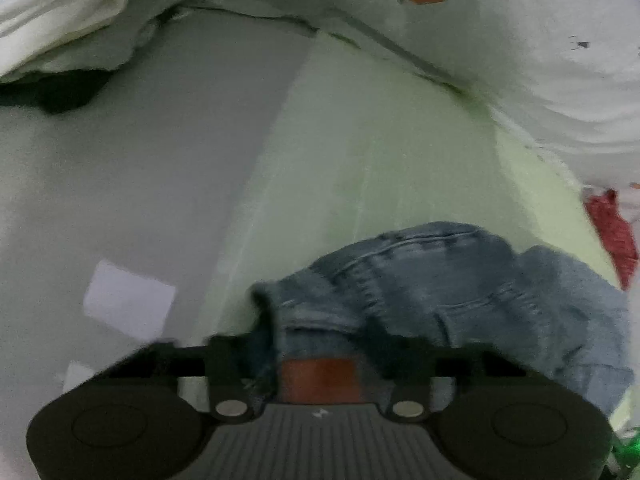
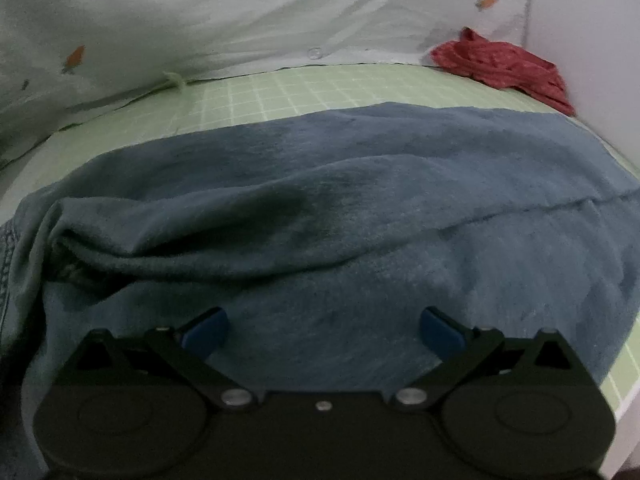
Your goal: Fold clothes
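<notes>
Clearly the jeans are the thing in hand: in the left wrist view they fill the lower centre and right of the frame, waistband end bunched up against the left tool. A brown waistband patch sits right between its fingers, and the denim seems drawn up into them, so that tool looks clenched on the jeans at the waistband, though blur keeps the fingertips from showing sharply.

In the right wrist view the blue cloth spreads across the whole middle of the frame over a green gridded mat, with a deep fold ridge at centre left and a seam running to the right edge. The right tool hangs over it at lower centre with its blue pads spread wide apart and nothing between them: released.

Denim of this kind should be fairly heavy and limp, with thick, stiff seams; it will sag and drag rather than slide freely. The waistband and hem edges offer the firmest hold, since a pinch on the flat panel would likely gather only one layer.

A red garment lies in the upper right, and pale carrot-printed bedding runs along the top.
</notes>
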`<state>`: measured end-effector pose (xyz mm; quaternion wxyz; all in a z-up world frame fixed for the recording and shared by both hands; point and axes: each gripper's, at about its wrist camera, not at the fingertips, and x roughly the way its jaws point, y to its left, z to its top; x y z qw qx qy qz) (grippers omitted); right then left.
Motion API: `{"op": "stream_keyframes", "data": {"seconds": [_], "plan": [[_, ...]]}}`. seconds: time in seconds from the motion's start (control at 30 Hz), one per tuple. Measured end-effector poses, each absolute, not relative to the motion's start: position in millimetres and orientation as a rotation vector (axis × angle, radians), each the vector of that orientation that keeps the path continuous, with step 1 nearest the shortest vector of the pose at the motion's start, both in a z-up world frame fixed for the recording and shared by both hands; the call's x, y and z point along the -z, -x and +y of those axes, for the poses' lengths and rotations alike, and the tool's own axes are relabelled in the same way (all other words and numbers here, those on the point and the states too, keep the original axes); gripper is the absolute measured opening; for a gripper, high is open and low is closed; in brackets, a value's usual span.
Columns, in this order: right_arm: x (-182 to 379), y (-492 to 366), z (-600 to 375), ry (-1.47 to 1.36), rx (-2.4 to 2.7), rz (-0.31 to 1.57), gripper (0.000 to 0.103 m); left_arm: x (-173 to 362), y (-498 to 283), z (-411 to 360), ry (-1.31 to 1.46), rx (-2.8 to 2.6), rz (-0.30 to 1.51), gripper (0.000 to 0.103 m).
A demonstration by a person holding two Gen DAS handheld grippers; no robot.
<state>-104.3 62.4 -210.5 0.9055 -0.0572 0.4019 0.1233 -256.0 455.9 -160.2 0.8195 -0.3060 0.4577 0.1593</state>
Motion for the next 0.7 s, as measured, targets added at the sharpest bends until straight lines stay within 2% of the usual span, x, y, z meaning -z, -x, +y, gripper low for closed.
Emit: {"op": "stream_keyframes", "data": {"seconds": [0.03,0.1,0.4,0.5,0.6,0.7], "plan": [[210.4,105.2,64.0,0.109,-0.235,0.831,0.103,157.5,253.3,458.4,0.647,-0.325,0.963,0.009],[208.4,107.1,64.7,0.085,-0.196,0.822,0.103,145.7,248.0,463.0,0.638,-0.317,0.919,0.008],[194.9,88.8,56.3,0.023,-0.014,0.806,0.103,77.5,199.7,507.7,0.494,-0.345,0.685,0.007],[195.5,86.8,59.8,0.035,-0.006,0.817,0.103,78.4,178.1,527.7,0.459,-0.362,0.650,0.007],[197.8,87.8,65.9,0.061,-0.014,0.828,0.103,102.9,154.3,540.7,0.418,-0.420,0.684,0.009],[200.1,88.7,72.0,0.086,-0.022,0.839,0.103,121.9,143.6,545.0,0.453,-0.433,0.756,0.016]]}}
